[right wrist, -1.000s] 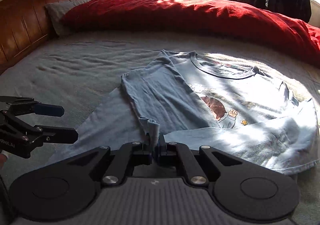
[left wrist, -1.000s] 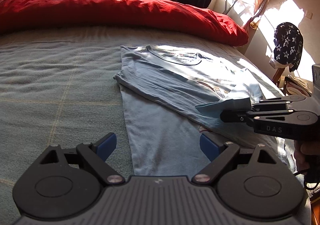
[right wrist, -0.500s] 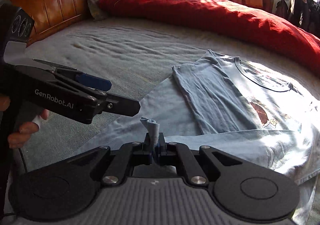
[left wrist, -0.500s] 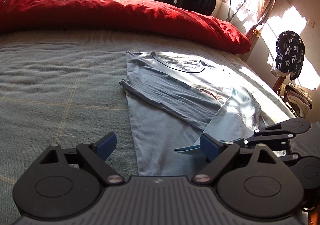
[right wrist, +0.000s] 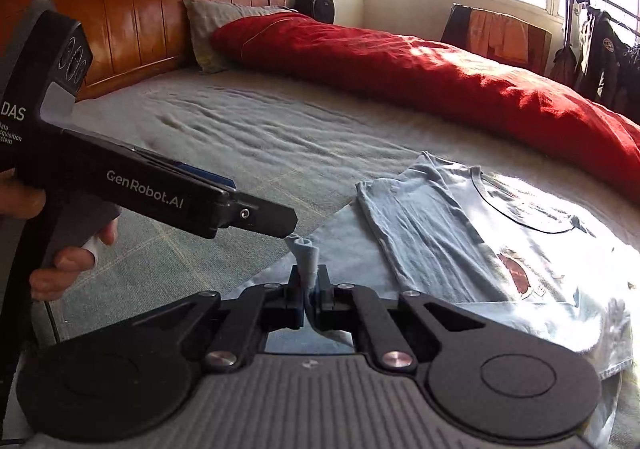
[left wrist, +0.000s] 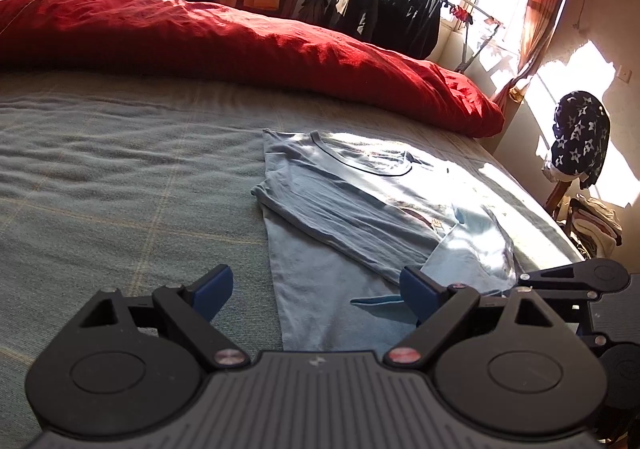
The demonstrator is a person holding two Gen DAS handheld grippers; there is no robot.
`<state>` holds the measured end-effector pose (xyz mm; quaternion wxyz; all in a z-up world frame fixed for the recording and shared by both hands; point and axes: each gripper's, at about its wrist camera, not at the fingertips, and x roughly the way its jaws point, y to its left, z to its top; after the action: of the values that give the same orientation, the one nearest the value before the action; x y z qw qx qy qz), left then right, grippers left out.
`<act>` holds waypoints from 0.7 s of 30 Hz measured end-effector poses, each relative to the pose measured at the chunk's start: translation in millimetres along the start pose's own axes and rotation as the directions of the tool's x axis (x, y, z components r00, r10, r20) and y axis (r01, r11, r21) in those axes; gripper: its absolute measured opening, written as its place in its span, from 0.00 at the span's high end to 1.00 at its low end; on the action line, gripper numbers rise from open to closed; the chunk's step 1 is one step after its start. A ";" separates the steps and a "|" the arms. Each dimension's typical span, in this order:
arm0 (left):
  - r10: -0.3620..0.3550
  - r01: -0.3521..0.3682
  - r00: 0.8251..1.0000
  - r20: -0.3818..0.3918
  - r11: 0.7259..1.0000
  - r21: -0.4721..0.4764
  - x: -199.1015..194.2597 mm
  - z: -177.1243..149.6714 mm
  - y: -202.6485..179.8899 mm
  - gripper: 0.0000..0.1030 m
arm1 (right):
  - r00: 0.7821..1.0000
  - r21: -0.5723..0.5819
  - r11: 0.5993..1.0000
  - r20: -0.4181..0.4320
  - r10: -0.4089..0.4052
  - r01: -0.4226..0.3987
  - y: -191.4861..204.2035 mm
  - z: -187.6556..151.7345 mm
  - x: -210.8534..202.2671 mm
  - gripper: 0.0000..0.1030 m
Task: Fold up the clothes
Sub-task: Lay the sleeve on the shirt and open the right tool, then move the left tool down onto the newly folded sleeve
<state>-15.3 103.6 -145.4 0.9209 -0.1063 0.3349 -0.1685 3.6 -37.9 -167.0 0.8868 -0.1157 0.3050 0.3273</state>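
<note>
Right gripper has dragged its pinched shirt hem across toward the left gripper, which hangs wide and empty just beside it over the bed, shirt's long axis running away toward the red duvet.

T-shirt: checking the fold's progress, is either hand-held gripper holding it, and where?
Right hand-held gripper pinches the T-shirt by a bunched edge; the left is open, empty.
</note>
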 end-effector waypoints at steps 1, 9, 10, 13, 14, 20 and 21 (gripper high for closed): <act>-0.012 0.012 1.000 -0.002 1.000 -0.008 0.6 0.0 0.8 0.12 | 1.000 -0.010 1.000 -0.013 -0.002 0.002 2.0 -3.2 1.1 0.94; -0.132 0.127 0.989 -0.072 0.989 -0.070 22.0 -5.7 -0.4 0.12 | 0.992 -0.016 1.000 -0.123 0.020 -0.023 6.5 -29.0 7.1 0.69; -0.134 0.129 0.988 -0.079 0.989 -0.068 24.5 -6.9 -2.3 0.12 | 0.991 -0.018 1.000 -0.133 0.023 -0.025 7.7 -31.6 4.9 0.67; -0.131 0.127 0.988 -0.079 0.990 -0.056 27.9 -8.6 -6.8 0.13 | 0.991 -0.025 0.999 -0.135 0.022 -0.026 10.0 -36.5 -8.3 0.62; -0.137 0.133 0.988 -0.074 0.990 -0.055 29.1 -9.2 -8.0 0.13 | 0.991 -0.021 1.000 -0.130 0.016 -0.019 9.5 -38.9 -14.7 0.62; -0.172 0.172 0.983 -0.062 0.985 -0.010 40.1 -15.9 -21.0 0.15 | 0.994 0.069 0.997 -0.110 -0.017 0.025 -8.6 -61.3 -48.1 0.62; -0.163 0.164 0.984 -0.067 0.987 0.005 43.9 -14.8 -24.5 0.19 | 0.995 0.086 0.996 -0.100 -0.025 0.034 -13.3 -65.9 -55.0 0.62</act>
<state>0.7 63.0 -174.4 0.8929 -0.1231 0.3547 -0.2485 -51.4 -102.7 -184.9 0.8796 -0.0972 0.3610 0.2943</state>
